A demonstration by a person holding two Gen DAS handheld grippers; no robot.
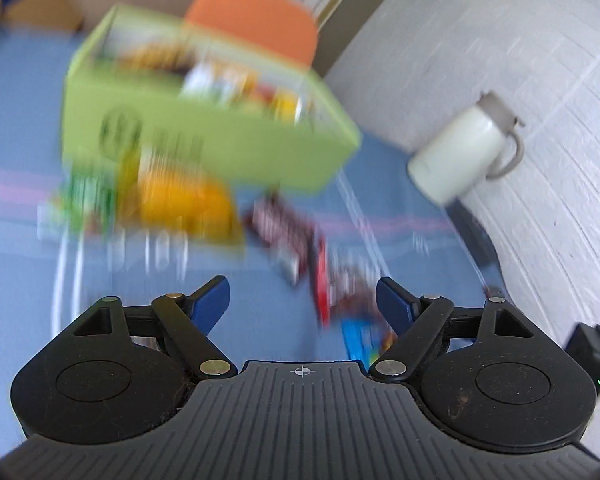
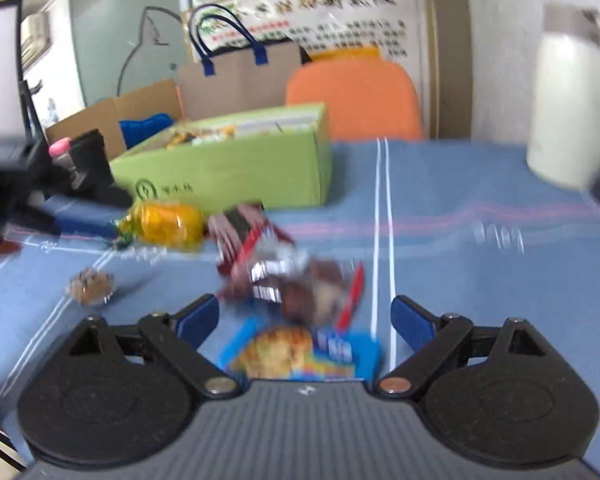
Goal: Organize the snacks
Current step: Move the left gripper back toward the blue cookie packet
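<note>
A light green cardboard box [image 2: 236, 168] stands open-topped on the blue surface [image 2: 460, 208], with packets inside. In front of it loose snacks lie scattered: a yellow-orange wrapped packet [image 2: 168, 226], a dark red striped packet [image 2: 240, 236], a brown and silver bag [image 2: 300, 284], a blue packet [image 2: 300, 354] nearest, and a small brown round snack [image 2: 90, 286] apart to the left

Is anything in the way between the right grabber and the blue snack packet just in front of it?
Nothing visible is. The right gripper is open and empty, and the blue snack packet lies flat on the blue tablecloth right beneath its fingers. The pile of red and brown wrappers lies just beyond it, toward the green box.
</note>
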